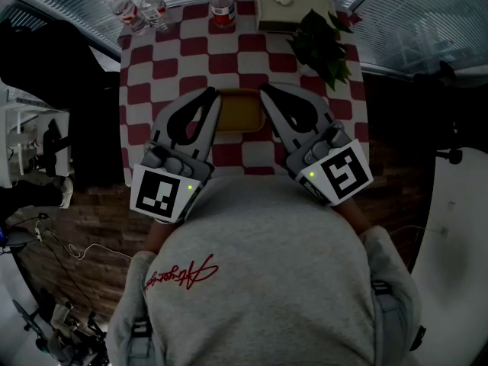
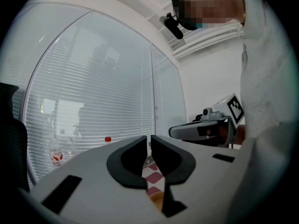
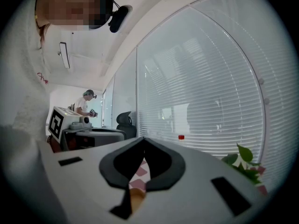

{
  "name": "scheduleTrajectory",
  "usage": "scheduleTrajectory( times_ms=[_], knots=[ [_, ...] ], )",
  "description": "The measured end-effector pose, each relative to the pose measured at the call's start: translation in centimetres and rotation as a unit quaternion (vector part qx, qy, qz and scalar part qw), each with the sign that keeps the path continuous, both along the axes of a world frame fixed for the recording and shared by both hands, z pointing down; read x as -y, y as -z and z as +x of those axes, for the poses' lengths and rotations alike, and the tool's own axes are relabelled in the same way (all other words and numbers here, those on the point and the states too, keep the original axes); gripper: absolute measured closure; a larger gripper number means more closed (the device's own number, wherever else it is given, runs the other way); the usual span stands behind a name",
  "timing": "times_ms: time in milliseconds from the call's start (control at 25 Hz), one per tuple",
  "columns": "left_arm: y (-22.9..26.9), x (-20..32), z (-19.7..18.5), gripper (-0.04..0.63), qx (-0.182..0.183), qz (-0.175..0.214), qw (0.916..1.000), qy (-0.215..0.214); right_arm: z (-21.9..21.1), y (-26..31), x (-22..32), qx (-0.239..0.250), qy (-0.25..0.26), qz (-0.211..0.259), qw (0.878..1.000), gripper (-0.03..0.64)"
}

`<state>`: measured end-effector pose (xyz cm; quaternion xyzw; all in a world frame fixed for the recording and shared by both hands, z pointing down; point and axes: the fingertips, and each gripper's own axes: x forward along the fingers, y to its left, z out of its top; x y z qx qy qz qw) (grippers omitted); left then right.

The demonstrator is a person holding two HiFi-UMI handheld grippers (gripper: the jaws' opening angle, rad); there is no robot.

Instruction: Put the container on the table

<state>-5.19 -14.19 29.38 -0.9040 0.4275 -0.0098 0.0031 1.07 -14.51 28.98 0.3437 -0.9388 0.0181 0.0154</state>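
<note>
Resting on desk (image 1: 191, 48): yellow container (image 1: 240, 111), whole only in head view, between left tool (image 1: 214, 94) and right tool (image 1: 264, 90); gripper views show both with jaws together, empty.

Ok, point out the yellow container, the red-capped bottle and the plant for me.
container (image 1: 240, 111): head view, middle of its yellow top.
bottle (image 1: 222, 4): head view, its body, below the red cap.
plant (image 1: 322, 43): head view, middle of its leaves.

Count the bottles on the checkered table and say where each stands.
3. One clear bottle at the far left corner, a second clear bottle beside it, a red-labelled bottle mid far edge. None appears hidden.
</note>
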Motion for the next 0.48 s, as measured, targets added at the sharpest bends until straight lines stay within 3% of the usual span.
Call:
scheduleTrajectory(
  times_ms=[480],
  knots=[
    [0.13, -0.12, -0.17, 0.558, 0.000, 0.000, 1.0000, 0.002, -0.17, -0.02, -0.08, -0.009, 0.001, 0.005, 1.000, 0.606]
  ],
)
